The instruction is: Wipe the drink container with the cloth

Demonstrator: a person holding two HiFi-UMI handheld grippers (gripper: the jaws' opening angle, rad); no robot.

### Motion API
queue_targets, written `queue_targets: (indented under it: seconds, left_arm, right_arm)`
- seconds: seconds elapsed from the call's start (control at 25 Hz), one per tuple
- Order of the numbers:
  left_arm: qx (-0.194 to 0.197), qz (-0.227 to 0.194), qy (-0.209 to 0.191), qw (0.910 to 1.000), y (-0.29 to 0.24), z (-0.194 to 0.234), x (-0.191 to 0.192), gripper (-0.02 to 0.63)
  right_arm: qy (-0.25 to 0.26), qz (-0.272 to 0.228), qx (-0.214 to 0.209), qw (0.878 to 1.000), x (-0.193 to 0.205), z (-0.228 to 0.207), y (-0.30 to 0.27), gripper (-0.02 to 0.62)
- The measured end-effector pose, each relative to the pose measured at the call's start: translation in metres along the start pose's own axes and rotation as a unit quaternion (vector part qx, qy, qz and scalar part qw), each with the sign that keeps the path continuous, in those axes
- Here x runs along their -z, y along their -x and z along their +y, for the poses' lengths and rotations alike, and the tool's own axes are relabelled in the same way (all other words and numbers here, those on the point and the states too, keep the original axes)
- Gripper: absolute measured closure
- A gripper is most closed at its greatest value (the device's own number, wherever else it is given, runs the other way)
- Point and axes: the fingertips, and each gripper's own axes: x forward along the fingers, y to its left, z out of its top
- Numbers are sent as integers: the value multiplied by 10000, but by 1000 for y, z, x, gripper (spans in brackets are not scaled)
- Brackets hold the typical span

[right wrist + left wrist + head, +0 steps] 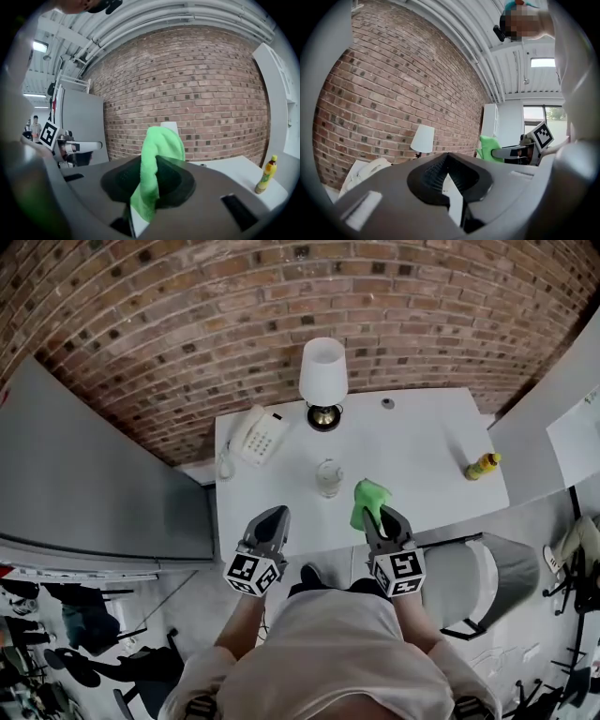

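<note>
My right gripper (386, 517) clamps the green cloth (367, 497). My left gripper (274, 517): jaws together, empty. Clear container (329, 478) at its 2 o'clock.

**Person in a pale T-shirt, with a matching grey gripper on each side**

The T-shirt (328, 652) is plain off-white with short sleeves (199, 673). The left gripper (272, 514) and right gripper (384, 514) look alike: smooth mid-grey housings that taper to a rounded nose at the far end. Each carries a marker cube (251, 573) at its near end, white-faced with black square patterns. In the two gripper views, each housing has a dark oval recess lined with black ribbed pads (436, 171), with a shallow rectangular slot set into the grey shell on either side.
</note>
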Motion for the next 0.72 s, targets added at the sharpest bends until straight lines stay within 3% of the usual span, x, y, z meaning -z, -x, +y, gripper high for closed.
queue_targets:
  seconds: [0.24, 0.52, 0.72]
  left_arm:
    - [5, 83, 66, 9999, -44, -7, 4, 600]
    - [-682, 100, 278, 9972, -58, -9, 6, 600]
    - [-857, 149, 302, 9958, -74, -12, 12, 600]
  right_arm:
    - [-50, 101, -170, 9998, 1, -31, -28, 526]
    - [144, 415, -891, 9951, 5, -52, -51, 525]
    - [138, 522, -1070, 9928, 10, -72, -69, 525]
